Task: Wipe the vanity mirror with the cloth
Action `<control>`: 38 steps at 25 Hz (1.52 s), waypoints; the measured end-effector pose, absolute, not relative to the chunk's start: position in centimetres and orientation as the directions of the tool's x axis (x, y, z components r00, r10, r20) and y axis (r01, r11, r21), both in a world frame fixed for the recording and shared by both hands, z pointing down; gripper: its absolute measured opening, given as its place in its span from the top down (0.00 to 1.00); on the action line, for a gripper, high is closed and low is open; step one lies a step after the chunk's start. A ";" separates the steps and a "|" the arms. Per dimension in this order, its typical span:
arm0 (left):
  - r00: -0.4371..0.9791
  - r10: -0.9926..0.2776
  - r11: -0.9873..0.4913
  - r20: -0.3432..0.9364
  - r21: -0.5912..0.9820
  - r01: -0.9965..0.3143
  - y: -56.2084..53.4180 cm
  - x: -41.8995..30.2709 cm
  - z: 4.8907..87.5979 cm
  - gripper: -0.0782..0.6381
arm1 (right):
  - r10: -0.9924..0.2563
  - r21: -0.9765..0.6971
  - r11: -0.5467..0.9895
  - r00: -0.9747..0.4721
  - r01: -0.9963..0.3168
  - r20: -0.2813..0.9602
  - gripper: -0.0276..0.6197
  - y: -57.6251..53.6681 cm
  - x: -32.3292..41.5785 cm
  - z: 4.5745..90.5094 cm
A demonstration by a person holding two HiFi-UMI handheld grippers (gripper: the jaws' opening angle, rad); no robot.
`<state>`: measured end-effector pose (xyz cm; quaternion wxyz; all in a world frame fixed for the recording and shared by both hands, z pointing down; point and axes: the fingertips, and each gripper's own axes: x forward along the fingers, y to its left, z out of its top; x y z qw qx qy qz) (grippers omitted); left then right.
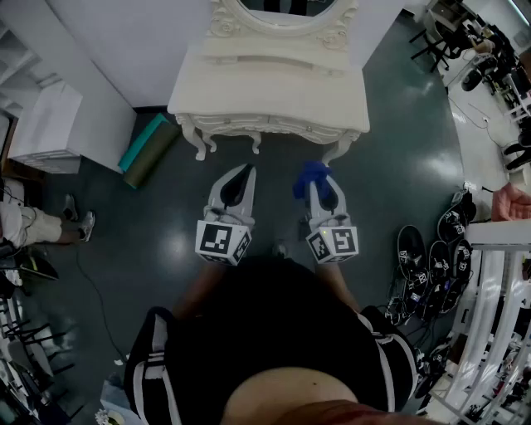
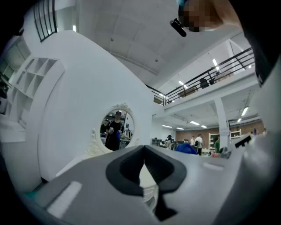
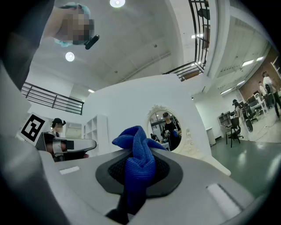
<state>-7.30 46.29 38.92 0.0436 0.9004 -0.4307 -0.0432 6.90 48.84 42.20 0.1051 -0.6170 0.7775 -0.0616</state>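
"Where was the cloth just then?"

"Pinched in the right gripper, a blue wad poking up past the jaws. I'd guess it was bunched like that so a soft pad met the glass first, not bare plastic."

"And the other one?"

"The left gripper had its jaws pressed together on nothing. It sat beside the right one, low in the middle of the head view, likely just kept out of the way."

"How near was the mirror?"

"Not near enough. In the head view it showed only at the top edge, above the white tabletop. Both grippers hung over the dark floor, short of the vanity front. Both gripper views had the oval glass small, about mid-frame."

"So no wiping yet?"

"None that I could see; cloth and glass were well apart. To my eye the right gripper needed to lift and reach over the tabletop before the cloth could touch."
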 end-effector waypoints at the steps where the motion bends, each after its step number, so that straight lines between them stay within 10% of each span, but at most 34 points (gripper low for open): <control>1: 0.624 -0.780 -0.624 -0.041 0.116 -0.772 46.2 -7.3 38.9 0.88 | -0.972 -0.224 0.231 -0.216 -0.947 -0.088 0.88 48.7 6.9 42.2; 38: 0.658 -0.752 -0.656 -0.046 0.154 -0.739 43.8 -15.2 39.9 0.88 | -0.987 -0.245 0.151 -0.133 -0.958 -0.089 0.88 47.2 0.7 43.6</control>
